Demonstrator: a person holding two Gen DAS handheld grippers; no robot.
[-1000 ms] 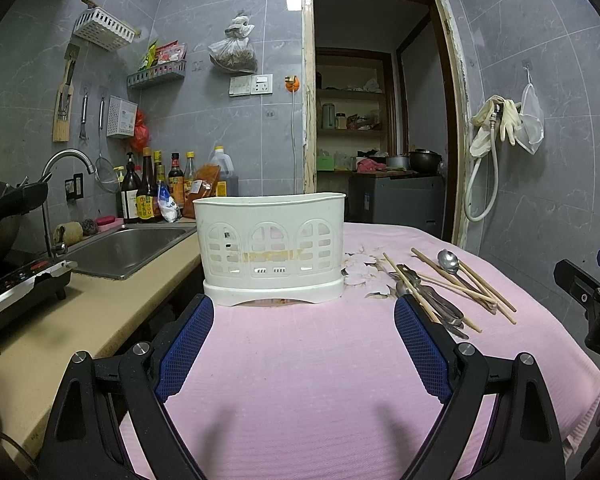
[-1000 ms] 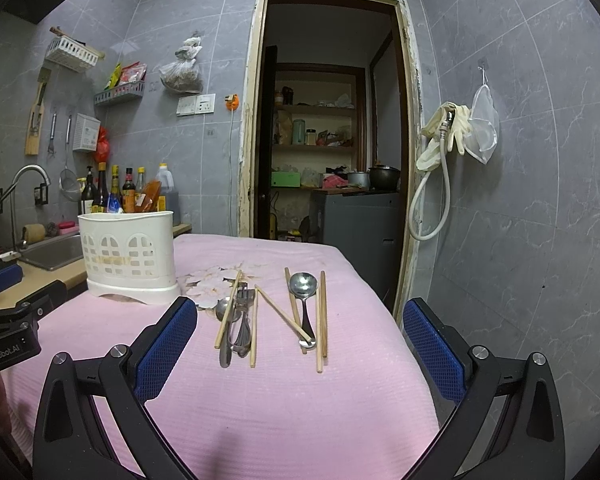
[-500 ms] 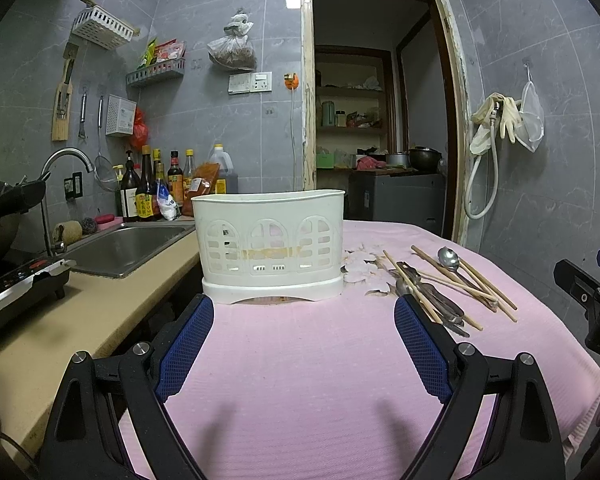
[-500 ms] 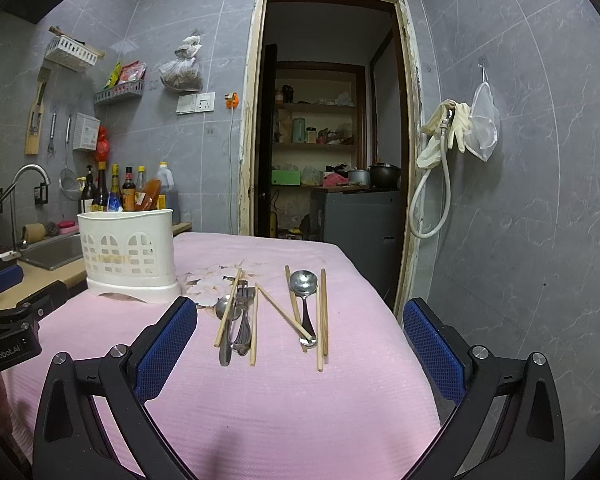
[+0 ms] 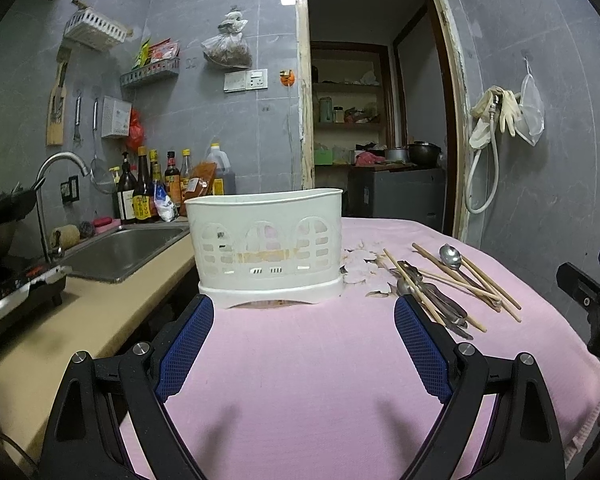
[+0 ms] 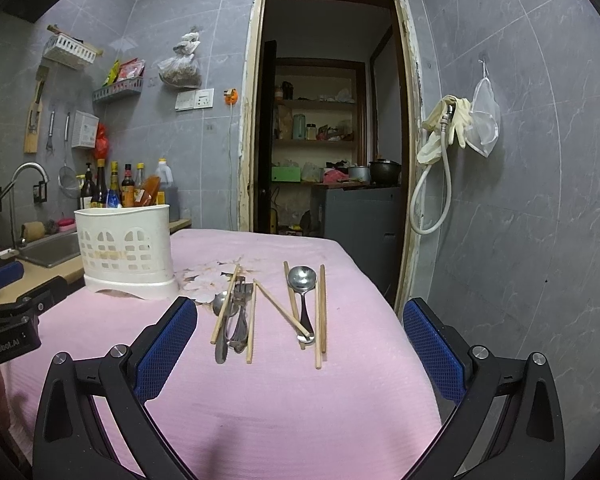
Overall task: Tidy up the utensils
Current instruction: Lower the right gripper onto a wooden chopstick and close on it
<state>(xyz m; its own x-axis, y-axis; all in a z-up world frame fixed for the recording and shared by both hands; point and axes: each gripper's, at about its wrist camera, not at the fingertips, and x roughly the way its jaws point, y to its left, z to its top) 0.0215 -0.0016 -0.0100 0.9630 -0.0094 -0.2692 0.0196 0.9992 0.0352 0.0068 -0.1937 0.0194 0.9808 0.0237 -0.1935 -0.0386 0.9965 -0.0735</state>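
Over the pink-covered counter point(image 6: 284, 408), the left gripper point(image 5: 304, 336) and right gripper point(image 6: 300, 336) hover, jaws spread and empty. Beyond lie chopsticks point(image 6: 320, 312), spoons point(image 6: 302, 284) and a fork point(image 6: 240, 312), loose beside the white utensil holder point(image 5: 268, 244).

The pink cloth point(image 6: 284, 392) looks soft and ribbed. On it, the white holder point(image 5: 266, 240) is smooth plastic. Beside the holder, the spoons point(image 6: 301, 280) are shiny metal and the chopsticks point(image 6: 321, 312) are plain pale wood.
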